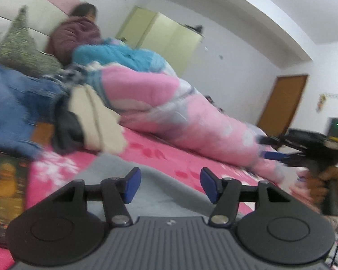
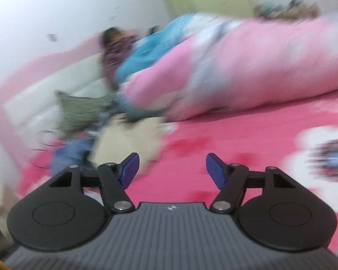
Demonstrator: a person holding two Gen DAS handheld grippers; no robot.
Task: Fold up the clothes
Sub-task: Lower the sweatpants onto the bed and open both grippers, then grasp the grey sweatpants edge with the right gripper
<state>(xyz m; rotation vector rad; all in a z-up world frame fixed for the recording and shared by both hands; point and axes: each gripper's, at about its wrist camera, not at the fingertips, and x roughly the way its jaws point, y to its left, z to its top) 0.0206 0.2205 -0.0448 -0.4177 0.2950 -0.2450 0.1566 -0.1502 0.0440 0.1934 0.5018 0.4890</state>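
My left gripper (image 1: 170, 185) is open and empty, low over a grey garment (image 1: 155, 180) spread on the pink bed sheet (image 1: 160, 150). A heap of clothes lies at the left: blue jeans (image 1: 18, 103), a cream garment (image 1: 97, 121), a dark piece (image 1: 67, 130). My right gripper (image 2: 171, 172) is open and empty above the sheet (image 2: 236, 139); the blurred view shows the cream garment (image 2: 128, 139) and jeans (image 2: 72, 153) ahead of it to the left. The right gripper also shows at the right edge of the left wrist view (image 1: 272, 148), held in a hand.
A big pink quilt (image 1: 169, 103) and a blue quilt (image 1: 124, 56) lie across the bed's far side. A person in a maroon jacket (image 1: 76, 33) sits by the headboard. A green cushion (image 1: 22, 51), a book (image 1: 4, 186), a wardrobe (image 1: 169, 36) and a door (image 1: 281, 105) are around.
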